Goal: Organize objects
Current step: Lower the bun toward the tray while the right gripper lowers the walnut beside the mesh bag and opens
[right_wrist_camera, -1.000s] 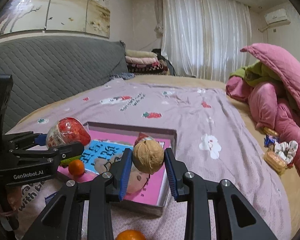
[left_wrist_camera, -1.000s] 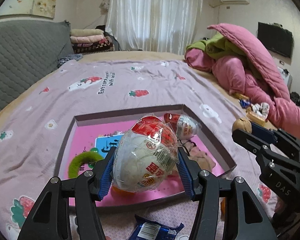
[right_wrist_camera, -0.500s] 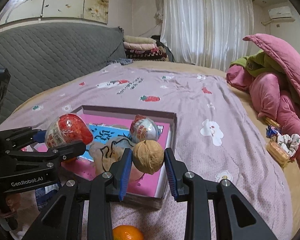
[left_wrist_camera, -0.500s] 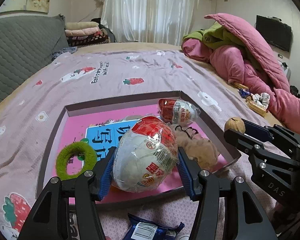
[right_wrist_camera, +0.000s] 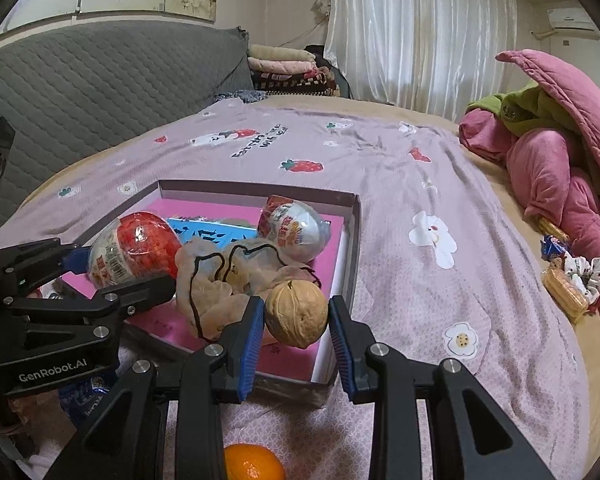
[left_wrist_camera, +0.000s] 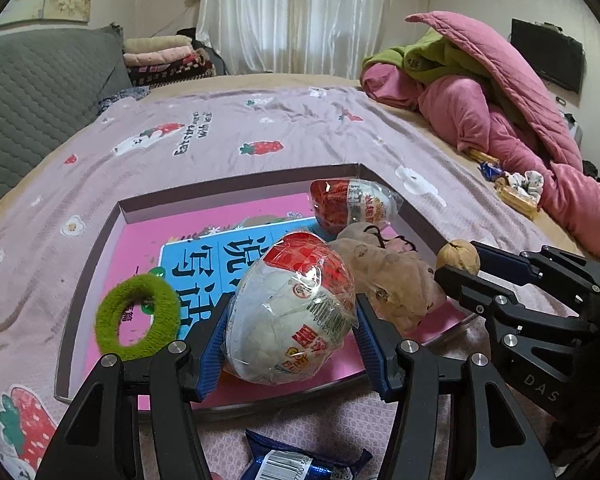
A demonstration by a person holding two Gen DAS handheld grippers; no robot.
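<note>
- Two grippers showed, each clamped on one thing above the near edge of a shallow box [left_wrist_camera: 100,240] lying on the bed.
- In the left wrist view, the left gripper [left_wrist_camera: 292,332] sat low in the centre of the frame, its blue-padded jaws pressed against both sides of a large wrapped egg [left_wrist_camera: 292,312], white below and red on top.
- In the right wrist view, the right gripper [right_wrist_camera: 296,316] sat low in the centre, its jaws closed on a walnut [right_wrist_camera: 296,312] over the box's near right corner.
- The box had grey walls and a pink floor with a blue printed panel.
- Inside it, a green fuzzy ring [left_wrist_camera: 138,318] lay at the lower left of the left wrist view.
- A second wrapped egg [left_wrist_camera: 352,204] lay on its side near the far right corner of the box.
- A crumpled beige pouch [left_wrist_camera: 388,280] with a black cord lay just in front of that egg, between the two grippers.
- A blue snack packet [left_wrist_camera: 300,460] lay on the bed at the bottom edge of the left wrist view, outside the box.
- An orange [right_wrist_camera: 252,462] lay at the bottom of the right wrist view, also outside the box.
- The bed [right_wrist_camera: 420,168] wore a mauve sheet printed with strawberries and flowers.
- A heap of pink quilt [left_wrist_camera: 520,120] filled the right of the frame, with small wrapped snacks [right_wrist_camera: 568,280] beside it.
</note>
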